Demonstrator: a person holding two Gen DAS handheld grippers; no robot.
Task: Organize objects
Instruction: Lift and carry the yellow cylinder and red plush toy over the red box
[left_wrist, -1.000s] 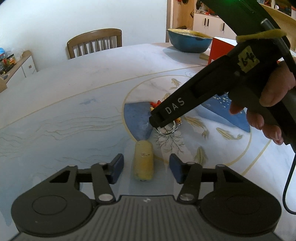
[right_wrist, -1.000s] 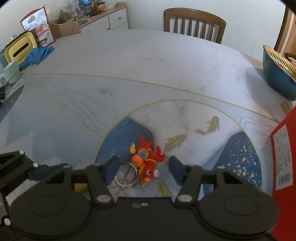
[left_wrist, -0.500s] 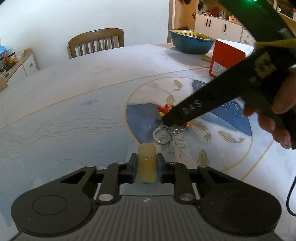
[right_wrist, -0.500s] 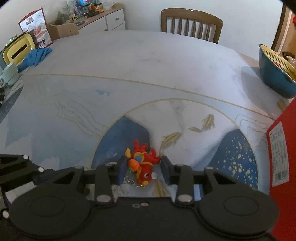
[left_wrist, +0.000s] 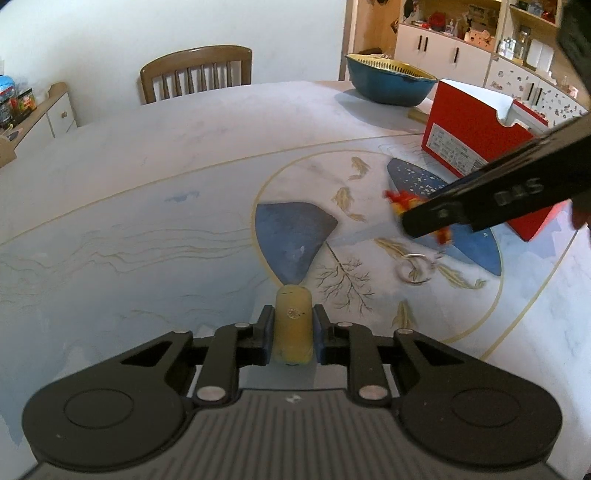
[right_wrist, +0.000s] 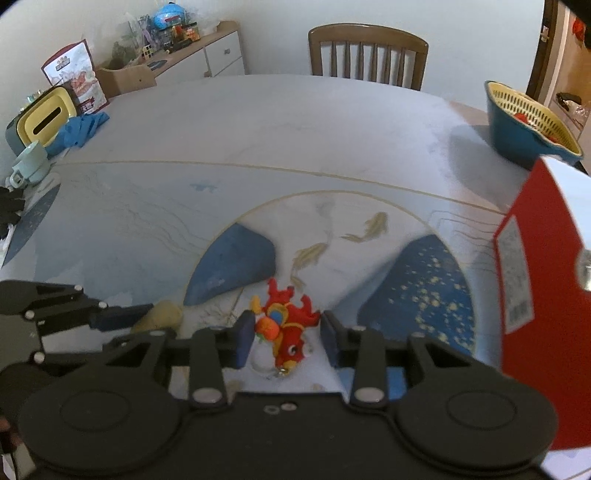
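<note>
Left gripper (left_wrist: 293, 338) clamped on the yellow capsule (left_wrist: 293, 325), near edge of the table (left_wrist: 147, 184); long axis runs away from camera, rounded end far. Right gripper (right_wrist: 288, 338) pinches the red plush keychain (right_wrist: 286, 326), ring (left_wrist: 413, 267) dangling. Lift both straight, keep the ring clear, head for the red box (left_wrist: 480, 147) at right.

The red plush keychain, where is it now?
The red plush keychain sits between the pads of the right gripper, lifted with its ring dangling over the table, left of the red box.
</note>
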